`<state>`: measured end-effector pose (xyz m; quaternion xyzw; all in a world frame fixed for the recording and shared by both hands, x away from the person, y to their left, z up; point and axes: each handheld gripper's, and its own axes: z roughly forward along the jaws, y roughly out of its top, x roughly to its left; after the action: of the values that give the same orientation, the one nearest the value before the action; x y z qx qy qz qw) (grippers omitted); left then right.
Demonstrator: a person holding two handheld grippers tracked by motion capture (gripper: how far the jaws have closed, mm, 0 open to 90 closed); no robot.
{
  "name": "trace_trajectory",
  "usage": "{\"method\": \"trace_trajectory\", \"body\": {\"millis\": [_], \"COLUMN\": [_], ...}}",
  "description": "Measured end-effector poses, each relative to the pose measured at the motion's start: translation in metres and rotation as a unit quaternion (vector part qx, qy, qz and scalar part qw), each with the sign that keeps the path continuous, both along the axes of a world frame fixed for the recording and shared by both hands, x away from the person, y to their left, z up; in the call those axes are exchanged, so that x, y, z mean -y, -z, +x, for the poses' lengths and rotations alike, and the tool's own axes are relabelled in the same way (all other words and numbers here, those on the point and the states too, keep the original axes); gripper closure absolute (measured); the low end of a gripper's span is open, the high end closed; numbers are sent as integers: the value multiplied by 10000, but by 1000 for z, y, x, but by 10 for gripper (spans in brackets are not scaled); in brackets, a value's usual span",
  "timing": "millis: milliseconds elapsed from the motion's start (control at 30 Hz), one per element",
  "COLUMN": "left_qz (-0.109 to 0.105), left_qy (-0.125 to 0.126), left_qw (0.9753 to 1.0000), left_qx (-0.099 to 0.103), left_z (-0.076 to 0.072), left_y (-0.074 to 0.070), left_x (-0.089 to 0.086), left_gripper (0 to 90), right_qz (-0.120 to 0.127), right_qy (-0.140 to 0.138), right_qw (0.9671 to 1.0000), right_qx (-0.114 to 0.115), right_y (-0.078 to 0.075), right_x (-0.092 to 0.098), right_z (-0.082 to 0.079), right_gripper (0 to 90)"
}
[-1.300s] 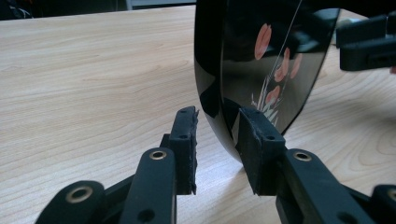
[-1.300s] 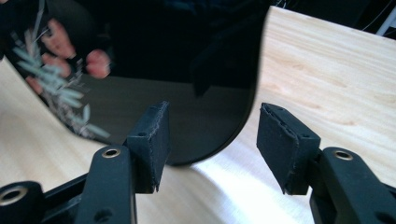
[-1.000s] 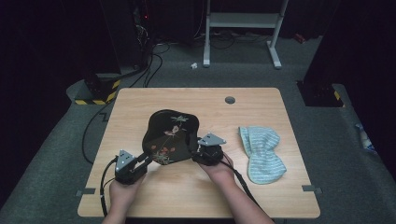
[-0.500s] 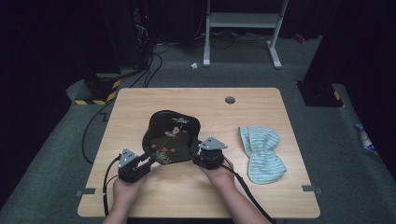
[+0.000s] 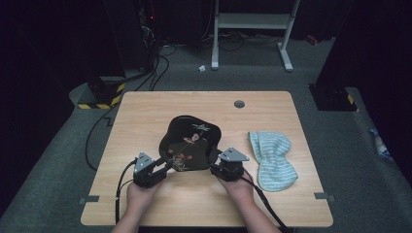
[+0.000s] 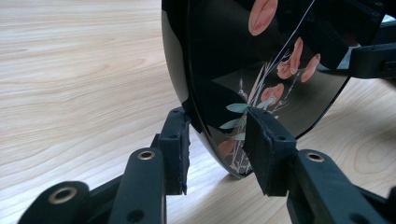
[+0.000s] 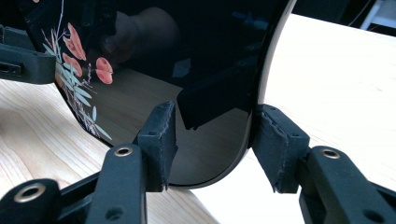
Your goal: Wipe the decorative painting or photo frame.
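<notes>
Lifted slightly higher than a second ago, the glossy black lacquer tray painted with red flowers (image 5: pixel 190 143) hangs tilted over the light wooden table (image 5: pixel 145 111). Its near rim is clamped between the left gripper (image 5: pixel 163 168) and the right gripper (image 5: pixel 216 167), each with jaws closed on the edge, and a striped pale-blue cloth (image 5: pixel 273 158) lies well apart on the right.

Both grippers are black, boxy units, each topped by a grey three-cornered plate. The left gripper (image 5: pixel 167 167) and right gripper (image 5: pixel 213 168) each trail a black cable toward the near edge. Their jaws carry rough black foam pads (image 6: pixel 177 149) and brass-ringed pivot holes. The forearms are bare.
</notes>
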<state>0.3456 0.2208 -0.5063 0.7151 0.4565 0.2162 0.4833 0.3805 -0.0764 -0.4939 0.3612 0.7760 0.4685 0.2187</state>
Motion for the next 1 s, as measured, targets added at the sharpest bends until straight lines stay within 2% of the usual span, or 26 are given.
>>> {"method": "trace_trajectory", "body": {"millis": [367,533,667,800,900,933,967,1000], "left_qz": [35,97,107,205,373,449,449,551], "left_qy": [285,336,334,351,353,363,363,337], "left_qw": [9995,9993,9993,9990,9986,9983,9983,9978], "left_qx": [111,112,119,164,142,-12,-12,-121], "left_z": [13,15,15,10,2,-3,-3,-6], "left_y": [2,1,1,0,2,7,7,9], "left_x": [28,36,36,33,24,15,15,10], "left_gripper": [600,601,601,546,487,473,458,443], "right_qz": [-2,-10,-5,8,-173,-251,-251,-452], "right_qy": [334,399,380,303,216,200,200,190], "right_qw": [9994,9992,9993,9995,9996,9995,9995,9986], "right_qx": [9,12,-4,-3,-3,-66,-66,-204], "right_y": [0,0,0,-2,3,6,6,14], "right_x": [28,35,36,39,47,50,50,56], "right_z": [-6,-5,-5,-11,-24,-27,-27,-34], "right_gripper": [504,503,500,451,391,376,376,355]}}
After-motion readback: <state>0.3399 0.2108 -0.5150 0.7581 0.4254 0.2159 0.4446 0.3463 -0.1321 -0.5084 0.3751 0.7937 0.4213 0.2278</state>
